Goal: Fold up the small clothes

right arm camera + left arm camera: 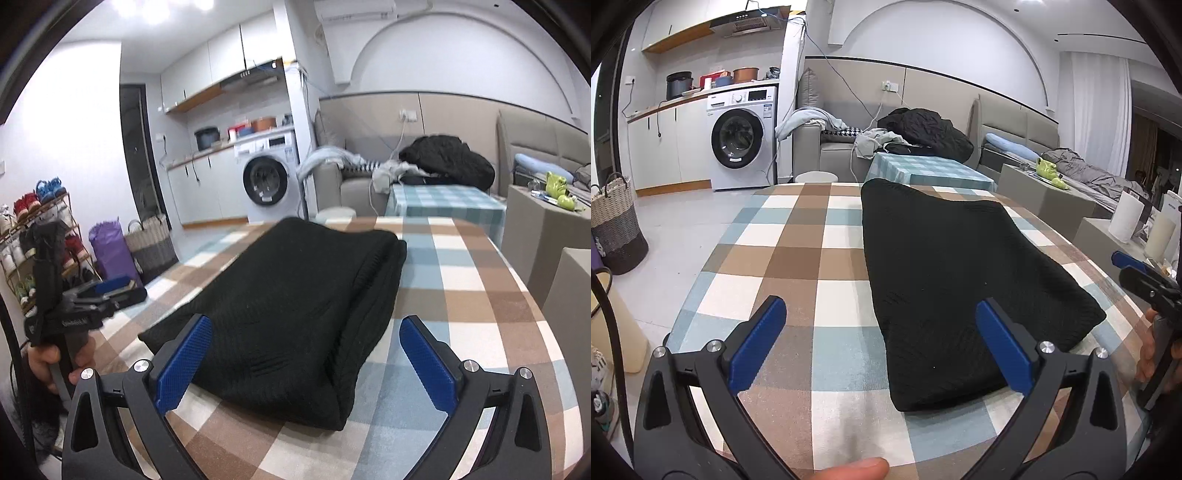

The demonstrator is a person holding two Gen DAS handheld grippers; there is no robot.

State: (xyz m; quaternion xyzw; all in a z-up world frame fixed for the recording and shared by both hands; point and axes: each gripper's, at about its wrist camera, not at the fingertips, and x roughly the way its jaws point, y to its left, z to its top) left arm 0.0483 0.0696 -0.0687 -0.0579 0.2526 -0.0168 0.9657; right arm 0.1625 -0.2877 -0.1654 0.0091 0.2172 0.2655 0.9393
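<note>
The black garment (280, 306) was a matt ribbed knit, lying on the woven checked tablecloth (798, 258) (soft, faintly fuzzy). Beside the garment, gripper pads (184, 363) were textured blue plastic on black arms.

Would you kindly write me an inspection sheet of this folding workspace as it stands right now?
Surface: table under a checked tablecloth, flat.
Job's things: black knit garment, folded into a long rectangle, lying on the cloth.
Clutter: nothing seen on the table besides the garment.
Grippers: left gripper and right gripper both open, holding nothing.
Cables: loose cable hanging along the wall to the sofa.
Surroundings: washing machine, woven basket, sofa piled with clothes, shoe rack.
</note>
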